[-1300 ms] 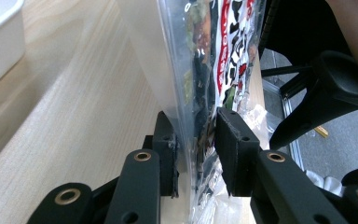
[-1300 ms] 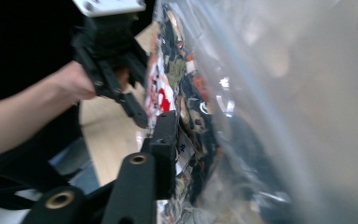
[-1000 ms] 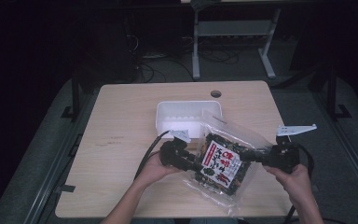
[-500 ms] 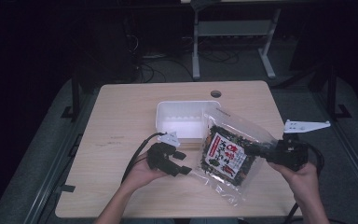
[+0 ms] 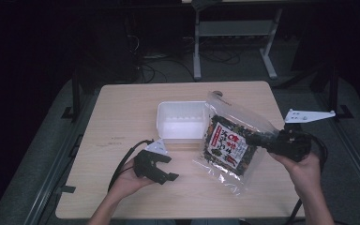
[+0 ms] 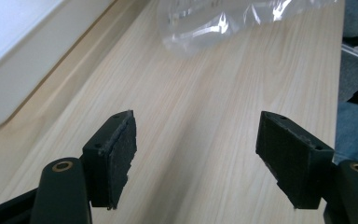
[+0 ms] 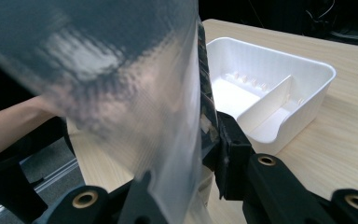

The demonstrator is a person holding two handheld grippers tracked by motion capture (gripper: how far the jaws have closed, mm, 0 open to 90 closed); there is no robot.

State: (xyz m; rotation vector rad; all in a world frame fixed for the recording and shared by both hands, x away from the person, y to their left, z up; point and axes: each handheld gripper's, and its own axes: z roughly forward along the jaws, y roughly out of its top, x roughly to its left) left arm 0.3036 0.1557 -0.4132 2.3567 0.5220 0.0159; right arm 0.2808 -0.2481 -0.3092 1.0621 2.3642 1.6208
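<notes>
Snack bag (image 5: 229, 147): we see a clear plastic bag with a printed label and dark contents, held tilted above the tabletop (image 5: 122, 112), just right of the white tray (image 5: 180, 123).
Right gripper (image 5: 262, 140): its jaws are clamped on the right side of the bag; in the right gripper view the plastic (image 7: 135, 93) passes between them.
Left gripper (image 5: 161, 169): its jaws have just been opening and stand wide, with nothing between them, apart from the bag.
White tray: we see it has a divider inside (image 7: 265, 105).
</notes>
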